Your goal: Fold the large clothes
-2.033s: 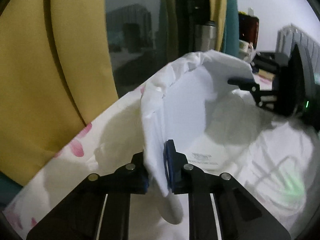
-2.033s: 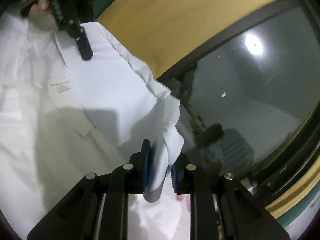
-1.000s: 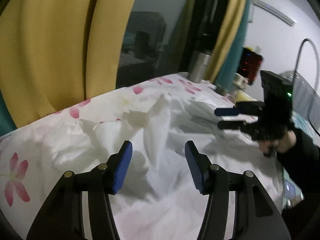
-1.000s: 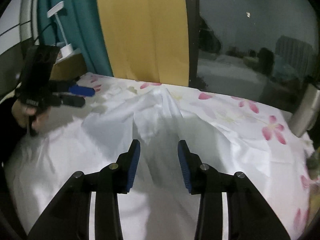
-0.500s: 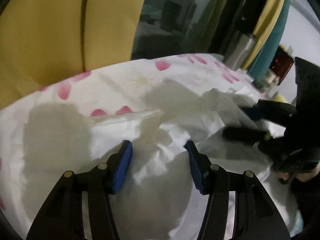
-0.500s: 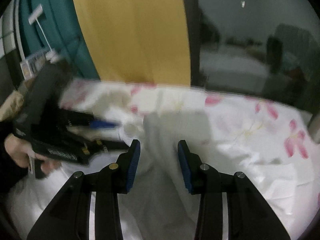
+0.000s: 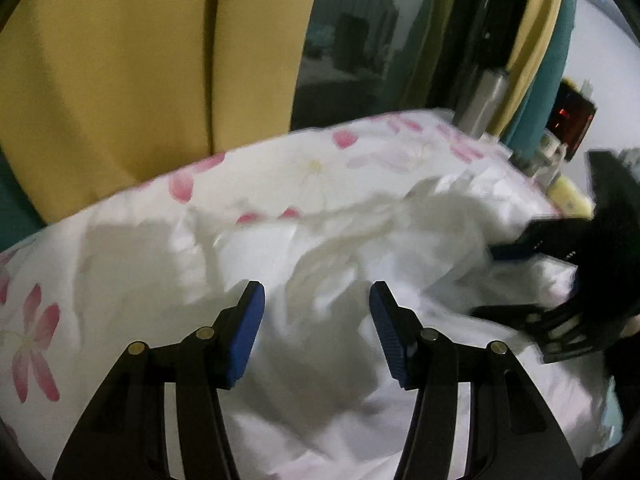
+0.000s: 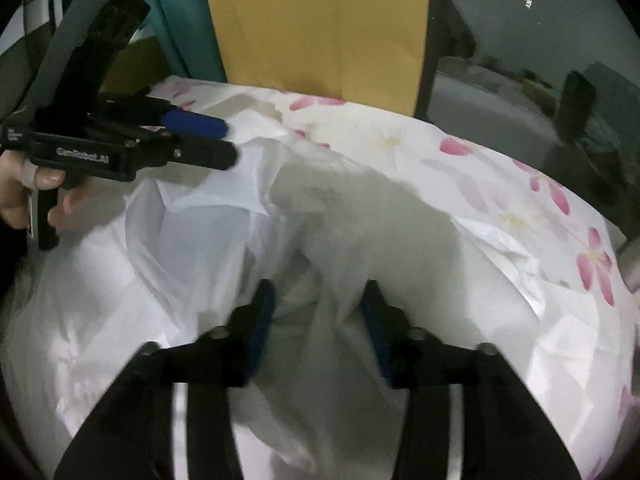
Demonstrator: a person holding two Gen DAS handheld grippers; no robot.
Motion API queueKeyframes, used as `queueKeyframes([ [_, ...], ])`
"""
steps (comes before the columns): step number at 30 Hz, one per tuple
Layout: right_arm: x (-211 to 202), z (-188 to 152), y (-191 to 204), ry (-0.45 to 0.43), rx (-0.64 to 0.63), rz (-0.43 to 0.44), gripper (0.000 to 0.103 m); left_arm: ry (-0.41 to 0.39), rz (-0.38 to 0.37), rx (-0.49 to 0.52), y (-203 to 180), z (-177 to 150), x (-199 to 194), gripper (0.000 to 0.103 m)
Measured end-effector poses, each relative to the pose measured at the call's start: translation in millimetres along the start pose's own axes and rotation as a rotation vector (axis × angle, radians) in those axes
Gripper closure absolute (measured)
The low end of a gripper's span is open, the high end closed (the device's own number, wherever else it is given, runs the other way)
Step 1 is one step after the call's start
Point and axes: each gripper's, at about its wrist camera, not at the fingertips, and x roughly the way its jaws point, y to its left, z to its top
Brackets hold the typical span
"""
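Item: crumpled white thin-fabric garment [image 7: 360,248], lying in a loose rumpled heap on the bed, spreading across the white bedsheet printed with pink flowers [image 7: 312,168].

Left tongs [image 7: 316,328], black frame with blue ribbed pads: standing spread, hovering over the garment's folds, nothing between the pads pressing on them. In the right wrist view the left tongs [image 8: 224,140] are pointing over the garment's raised far edge, a person's hand [image 8: 24,184] gripping the handle.

Right tongs [image 8: 316,320], same make: jaws having just been opening, now standing spread, with a ridge of the white fabric rising between the pads; blur is hiding whether the cloth is touching them.

Surroundings: yellow curtain [image 7: 120,72] and dark window pane [image 7: 352,36] behind the bed; teal curtain [image 8: 180,28] beside them.
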Motion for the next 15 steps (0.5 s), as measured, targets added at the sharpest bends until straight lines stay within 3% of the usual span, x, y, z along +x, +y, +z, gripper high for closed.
queueKeyframes([
  [2,-5.9,-5.1,-0.2,0.006,0.0,-0.029,0.034,0.014,0.007,-0.025,5.9,-8.6,-0.5,0.045],
  [15,-60.8,-67.0,-22.2,0.008,0.15,-0.089,0.033,-0.021,0.037,-0.051,16.9,-48.3,-48.3,0.045],
])
